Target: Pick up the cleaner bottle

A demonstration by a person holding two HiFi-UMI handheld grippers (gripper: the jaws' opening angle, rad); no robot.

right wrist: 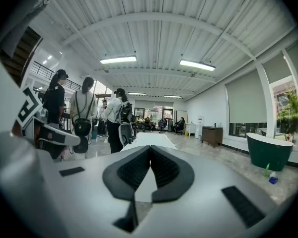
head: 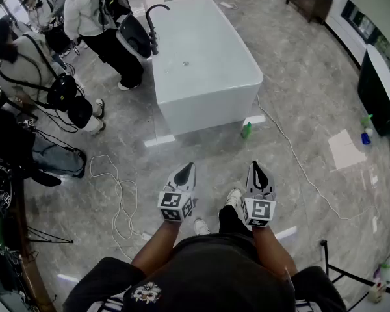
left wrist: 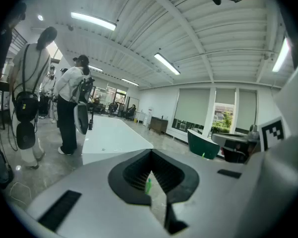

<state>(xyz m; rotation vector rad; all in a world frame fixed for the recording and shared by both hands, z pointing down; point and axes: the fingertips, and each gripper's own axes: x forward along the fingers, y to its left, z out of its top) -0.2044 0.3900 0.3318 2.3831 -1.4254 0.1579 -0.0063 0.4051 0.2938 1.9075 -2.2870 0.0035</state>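
Note:
A small green cleaner bottle (head: 247, 130) stands on the grey floor at the near right corner of the white bathtub (head: 201, 64). In the left gripper view the cleaner bottle (left wrist: 148, 185) shows through the slot below the closed tips. My left gripper (head: 189, 166) and right gripper (head: 255, 164) are held side by side in front of me, well short of the bottle, both pointing toward the tub. The tips of the left gripper (left wrist: 151, 151) and of the right gripper (right wrist: 150, 147) meet, with nothing held between them.
Several people stand left of the tub (head: 84, 18). White cable (head: 120, 200) loops over the floor at left, and another runs right of the tub. A dark green tub (head: 377, 90) sits at far right with a green and a blue bottle (head: 365, 137) beside it.

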